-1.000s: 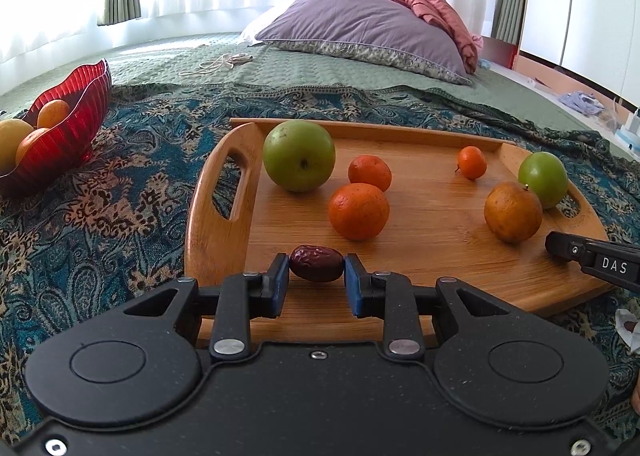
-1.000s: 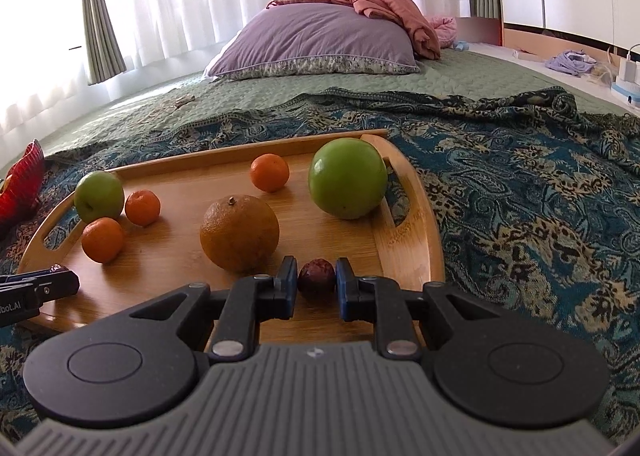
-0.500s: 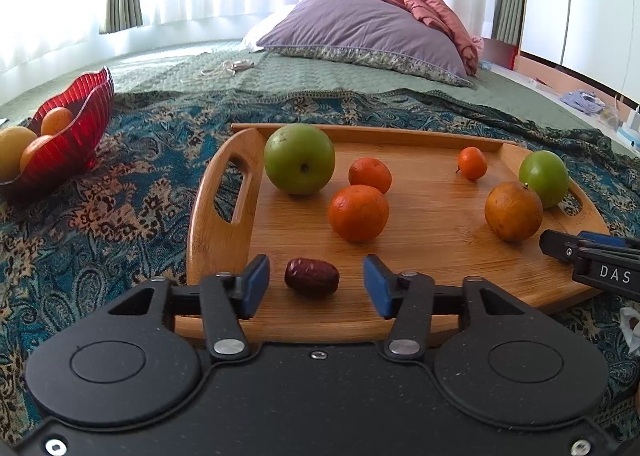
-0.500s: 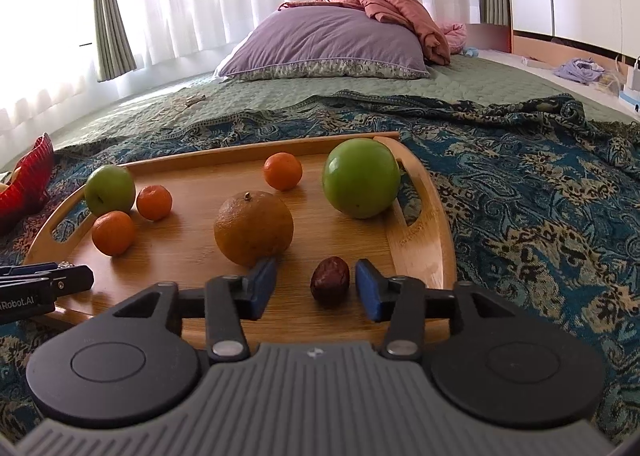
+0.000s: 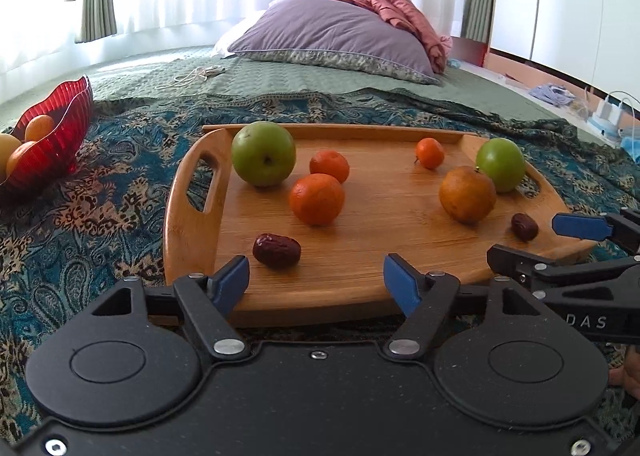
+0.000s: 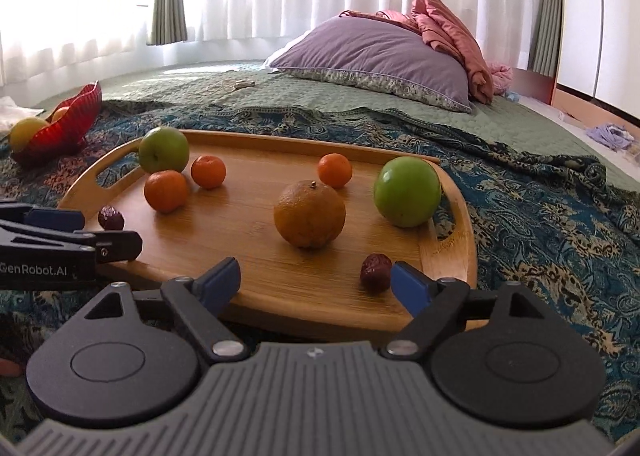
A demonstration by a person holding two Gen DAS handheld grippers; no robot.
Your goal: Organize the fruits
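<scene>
A wooden tray (image 5: 384, 268) (image 6: 280, 280) lies on the patterned blanket. On it are two green apples (image 5: 263, 153) (image 5: 500, 163), several oranges (image 5: 317, 199) (image 5: 467, 194) and two dark red dates. My left gripper (image 5: 316, 283) is open at the tray's near edge, just behind one date (image 5: 277, 250). My right gripper (image 6: 316, 280) is open at the tray's near edge; the other date (image 6: 376, 271) lies next to its right finger. Each gripper shows in the other's view (image 5: 560, 244) (image 6: 76, 232).
A red glass bowl (image 5: 60, 135) (image 6: 68, 123) with yellow and orange fruit stands on the blanket to the left of the tray. A purple pillow (image 5: 332, 35) and a pink quilt (image 5: 396, 3) lie at the far end of the bed.
Both grippers were shut on a date a second ago. Both have opened wide and drawn back from the tray. The two dates now lie loose on the tray.
</scene>
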